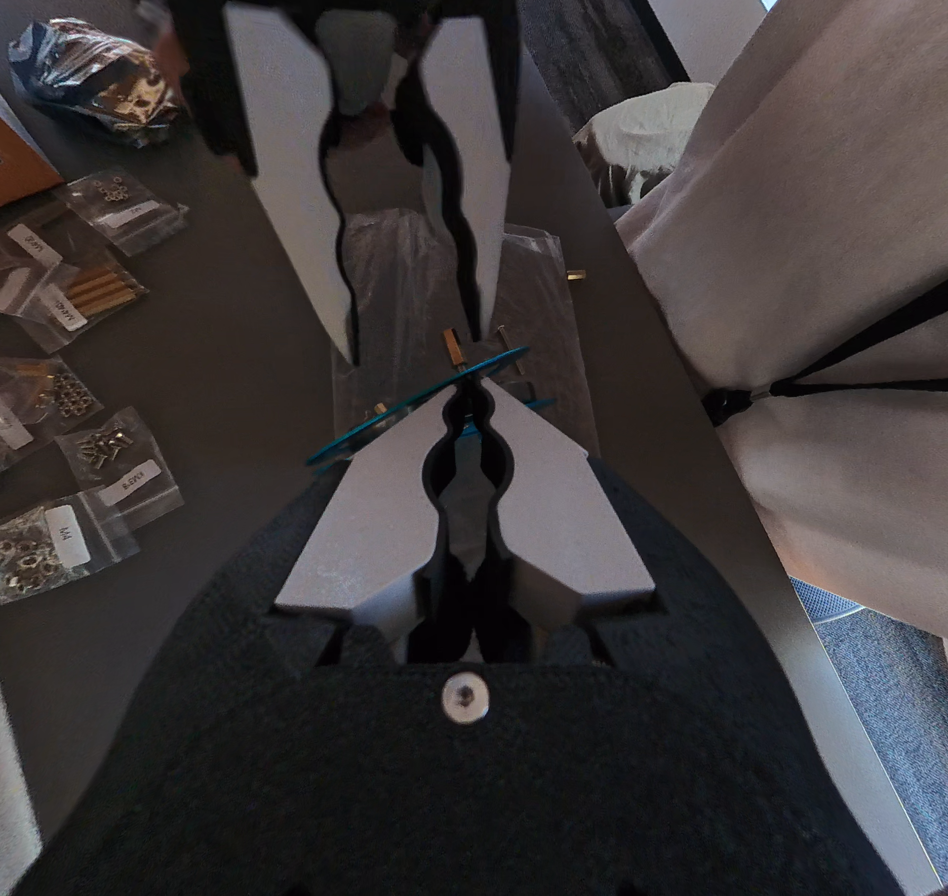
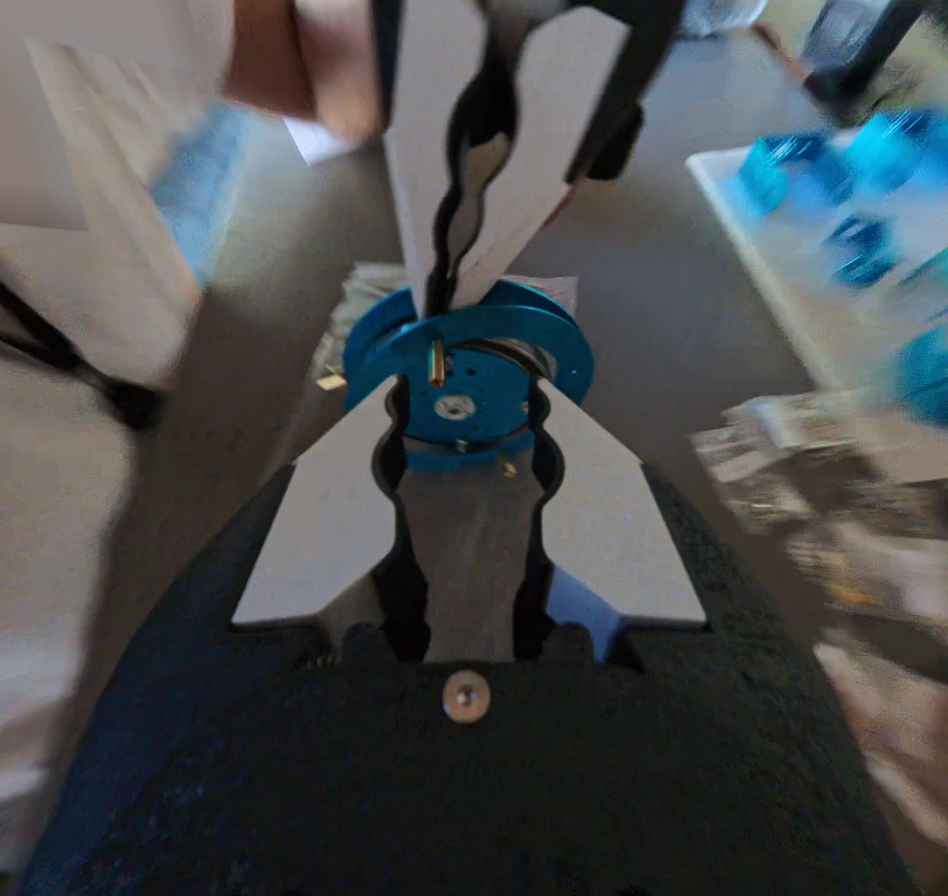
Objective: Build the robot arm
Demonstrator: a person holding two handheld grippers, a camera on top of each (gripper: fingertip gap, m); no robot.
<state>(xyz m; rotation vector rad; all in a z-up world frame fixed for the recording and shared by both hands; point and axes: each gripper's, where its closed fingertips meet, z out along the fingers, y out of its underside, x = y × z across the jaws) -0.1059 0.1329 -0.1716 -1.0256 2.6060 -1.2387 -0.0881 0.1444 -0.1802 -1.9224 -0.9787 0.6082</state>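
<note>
My left claw [image 1: 469,384] was pinched tight on the rim of the thin blue ring plate [image 1: 410,409] with its brass standoff [image 1: 454,348], probably to hold it steady and level above the blue disc assembly [image 2: 461,404]. My right claw [image 2: 464,409] sat spread around that assembly, not clamping it. All this was over clear plastic bags [image 1: 400,276] on a dark grey table [image 1: 231,307], with hardware baggies [image 1: 123,455] off to one side and blurry blue parts [image 2: 821,178] on the other.
</note>
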